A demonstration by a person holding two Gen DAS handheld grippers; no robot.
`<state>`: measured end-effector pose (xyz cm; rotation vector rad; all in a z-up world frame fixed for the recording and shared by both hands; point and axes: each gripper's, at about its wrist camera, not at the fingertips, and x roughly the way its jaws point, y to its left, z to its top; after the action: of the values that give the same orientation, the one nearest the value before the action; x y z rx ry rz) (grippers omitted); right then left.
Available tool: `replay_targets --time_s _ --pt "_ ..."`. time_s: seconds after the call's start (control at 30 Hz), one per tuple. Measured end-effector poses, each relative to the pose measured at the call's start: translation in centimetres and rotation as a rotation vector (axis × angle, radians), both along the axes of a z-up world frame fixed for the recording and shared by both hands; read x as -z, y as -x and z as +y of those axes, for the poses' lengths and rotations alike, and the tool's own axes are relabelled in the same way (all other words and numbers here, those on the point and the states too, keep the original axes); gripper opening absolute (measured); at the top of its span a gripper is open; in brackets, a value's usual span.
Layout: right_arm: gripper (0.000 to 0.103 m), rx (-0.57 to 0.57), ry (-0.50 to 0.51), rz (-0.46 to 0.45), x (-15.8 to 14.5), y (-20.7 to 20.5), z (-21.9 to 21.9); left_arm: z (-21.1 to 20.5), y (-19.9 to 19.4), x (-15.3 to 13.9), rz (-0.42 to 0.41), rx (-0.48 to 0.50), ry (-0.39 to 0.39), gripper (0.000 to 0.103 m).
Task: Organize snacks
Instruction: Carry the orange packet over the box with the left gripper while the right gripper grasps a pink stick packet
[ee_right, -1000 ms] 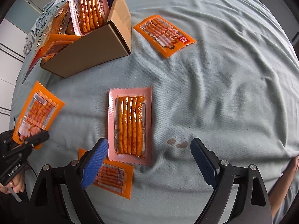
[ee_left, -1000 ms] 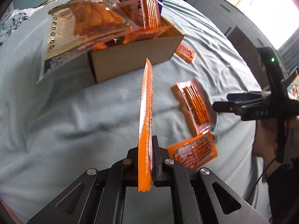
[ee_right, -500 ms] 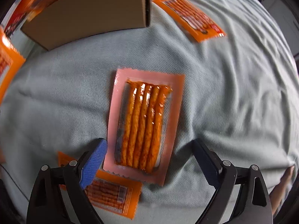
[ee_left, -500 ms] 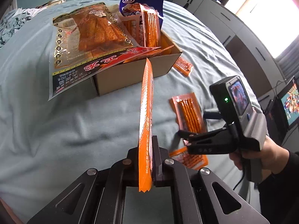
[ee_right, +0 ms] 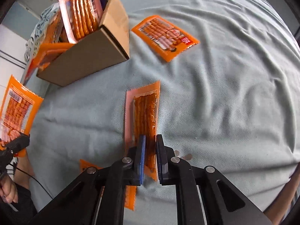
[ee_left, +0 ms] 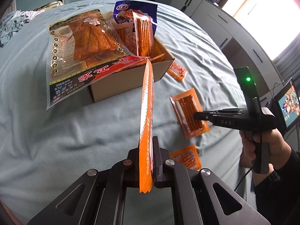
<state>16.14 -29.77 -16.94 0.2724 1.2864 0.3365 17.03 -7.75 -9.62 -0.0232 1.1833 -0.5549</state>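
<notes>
My left gripper (ee_left: 149,159) is shut on an orange snack packet (ee_left: 147,108), held edge-on above the bed and pointing at the cardboard box (ee_left: 131,80), which is full of snack bags. My right gripper (ee_right: 150,150) is shut on a pink packet of orange sticks (ee_right: 144,112) and holds its near end, tilted up off the sheet. In the left wrist view the right gripper (ee_left: 196,115) sits on that same packet (ee_left: 187,110). The box (ee_right: 84,58) stands at the upper left in the right wrist view.
Loose orange packets lie on the light blue sheet: one right of the box (ee_right: 165,37), one under my right gripper (ee_right: 129,193), also in the left wrist view (ee_left: 187,157). White cabinets (ee_left: 215,18) and a monitor (ee_left: 288,106) stand beyond the bed.
My right gripper has closed on the pink stick packet and lifted its near end. My left gripper still holds the orange packet and has moved a little.
</notes>
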Motion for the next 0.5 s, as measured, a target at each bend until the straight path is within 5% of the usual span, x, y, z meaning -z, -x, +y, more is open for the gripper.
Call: replay_targets --time_s 0.3,0.5 --pt "0.005 0.025 -0.044 -0.025 -2.1 1.2 -1.4 0.4 -0.1 0.1 -0.001 -0.007 -0.004 0.005" --pt "0.004 0.036 -0.061 -0.145 -5.0 2.1 -1.8 0.7 0.0 -0.4 -0.012 -0.013 0.002 0.005"
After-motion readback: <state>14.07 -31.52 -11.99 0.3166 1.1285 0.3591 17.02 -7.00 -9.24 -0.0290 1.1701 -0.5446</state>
